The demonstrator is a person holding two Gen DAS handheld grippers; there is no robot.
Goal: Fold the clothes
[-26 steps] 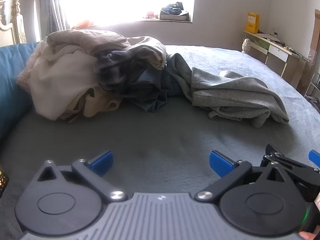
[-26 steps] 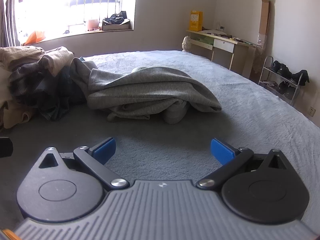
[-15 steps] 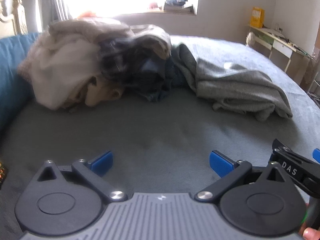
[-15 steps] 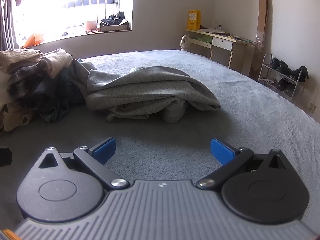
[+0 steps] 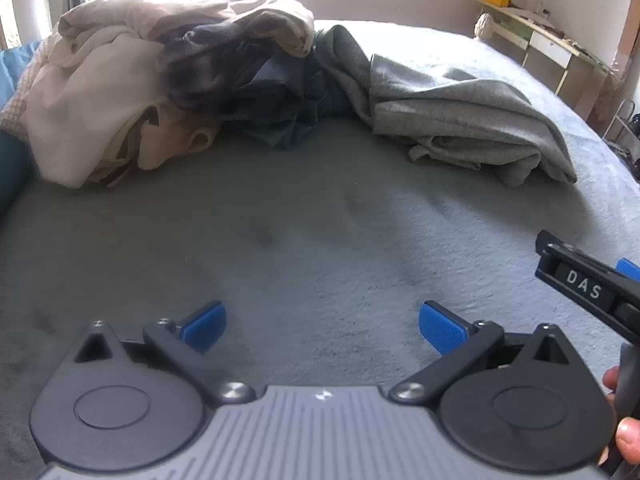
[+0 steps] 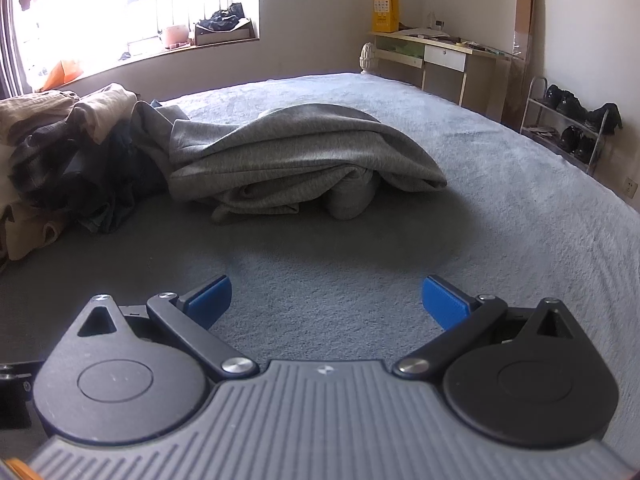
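- On the grey bedspread (image 5: 320, 240), nothing is folded yet: the clothes pile (image 5: 168, 80) of cream, dark and tan garments sits at the far left, with a grey sweatshirt (image 6: 296, 160) crumpled just beside it on the right.
- The left gripper (image 5: 322, 326) hangs over bare bedspread with its blue pads spread wide and nothing between them.
- The right gripper (image 6: 326, 298) is likewise released and empty, pointed towards the sweatshirt; its body shows at the right edge of the left wrist view.
- My reading: this is the reach-in step, before any garment is picked.
- The next move probably calls for carrying one gripper forward to an edge of the sweatshirt, closing on a single layer, and pulling it clear of the pile.
- Compared with a moment ago, the left view has tipped downward and moved in, so the pile sits higher and larger; the right view is nearly unchanged.
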